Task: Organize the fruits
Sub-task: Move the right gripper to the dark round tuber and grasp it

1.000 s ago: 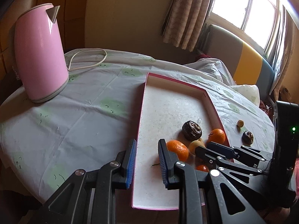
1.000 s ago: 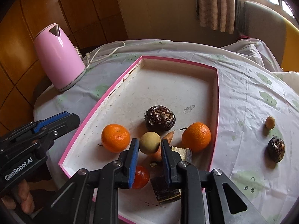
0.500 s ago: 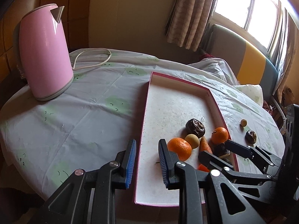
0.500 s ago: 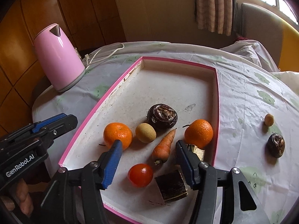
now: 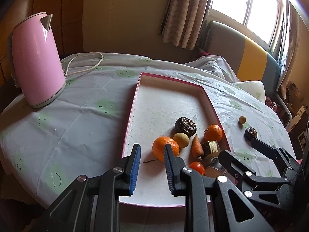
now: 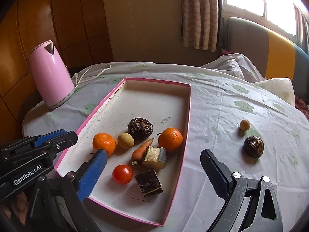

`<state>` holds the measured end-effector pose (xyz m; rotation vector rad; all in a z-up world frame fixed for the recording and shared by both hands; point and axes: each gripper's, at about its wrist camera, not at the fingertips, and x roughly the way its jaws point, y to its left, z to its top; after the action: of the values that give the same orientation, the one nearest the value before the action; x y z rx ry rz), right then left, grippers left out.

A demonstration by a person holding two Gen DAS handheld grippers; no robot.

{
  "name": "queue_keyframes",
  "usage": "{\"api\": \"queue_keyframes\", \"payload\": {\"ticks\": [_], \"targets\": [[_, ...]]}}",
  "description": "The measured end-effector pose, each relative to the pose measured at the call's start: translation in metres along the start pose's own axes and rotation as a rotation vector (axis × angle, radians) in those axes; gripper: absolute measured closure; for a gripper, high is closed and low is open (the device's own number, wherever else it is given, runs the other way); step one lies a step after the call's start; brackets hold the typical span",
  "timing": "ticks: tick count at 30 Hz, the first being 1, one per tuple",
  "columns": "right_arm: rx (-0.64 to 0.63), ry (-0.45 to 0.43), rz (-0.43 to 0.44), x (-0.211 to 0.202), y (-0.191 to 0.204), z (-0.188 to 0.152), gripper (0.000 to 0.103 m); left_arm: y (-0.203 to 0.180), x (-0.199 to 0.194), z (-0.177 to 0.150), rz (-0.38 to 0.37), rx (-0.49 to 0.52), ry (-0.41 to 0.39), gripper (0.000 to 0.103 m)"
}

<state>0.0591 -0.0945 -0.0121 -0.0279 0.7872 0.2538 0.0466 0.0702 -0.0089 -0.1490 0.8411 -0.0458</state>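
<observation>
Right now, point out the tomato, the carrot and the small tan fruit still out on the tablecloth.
tomato (image 6: 123, 174), right wrist view, middle of its red skin.
carrot (image 6: 142, 148), right wrist view, mid-length of its orange body.
small tan fruit (image 6: 244, 124), right wrist view, centre of its round top.

Table (image 6: 222, 104) w/ tray (image 6: 188, 116), kettle (image 6: 51, 73).

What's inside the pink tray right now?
Inside the pink tray: two oranges, a tan fruit, dark bulb, carrot, tomato, two cut chunks. The right gripper's fingers cover the near-left corner.
</observation>
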Motion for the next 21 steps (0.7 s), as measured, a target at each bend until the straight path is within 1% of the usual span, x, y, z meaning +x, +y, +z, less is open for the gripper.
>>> {"api": "queue_keyframes", "payload": {"ticks": [2, 4, 6, 7, 8, 9, 16, 19, 21], "targets": [[0.018, 0.0, 0.003, -0.002, -0.005, -0.002, 0.005, -0.003, 0.0, -0.001, -0.001, 0.006, 0.004, 0.078], [0.032, -0.001, -0.007, -0.004, -0.011, -0.006, 0.008, -0.006, 0.0, -0.002, -0.001, 0.013, 0.009, 0.078], [0.049, 0.005, -0.013, -0.005, -0.016, -0.01, 0.019, -0.009, 0.001, -0.003, -0.002, 0.023, 0.012, 0.078], [0.059, 0.009, -0.007, -0.006, -0.02, -0.012, 0.022, -0.011, 0.0, -0.003, -0.002, 0.029, 0.012, 0.078], [0.074, 0.012, -0.009, -0.007, -0.024, -0.015, 0.03, -0.013, 0.0, -0.004, -0.004, 0.034, 0.012, 0.078], [0.09, 0.017, -0.008, -0.007, -0.028, -0.017, 0.034, -0.015, 0.0, -0.005, -0.007, 0.04, 0.012, 0.078], [0.201, 0.064, -0.035, -0.009, -0.062, -0.034, 0.034, -0.032, 0.002, -0.01, -0.024, 0.087, 0.022, 0.078], [0.245, 0.077, -0.057, -0.01, -0.078, -0.041, 0.034, -0.041, 0.003, -0.011, -0.041, 0.109, 0.024, 0.074], [0.27, 0.077, -0.07, -0.013, -0.089, -0.045, 0.034, -0.048, 0.003, -0.012, -0.051, 0.122, 0.023, 0.074]]}}
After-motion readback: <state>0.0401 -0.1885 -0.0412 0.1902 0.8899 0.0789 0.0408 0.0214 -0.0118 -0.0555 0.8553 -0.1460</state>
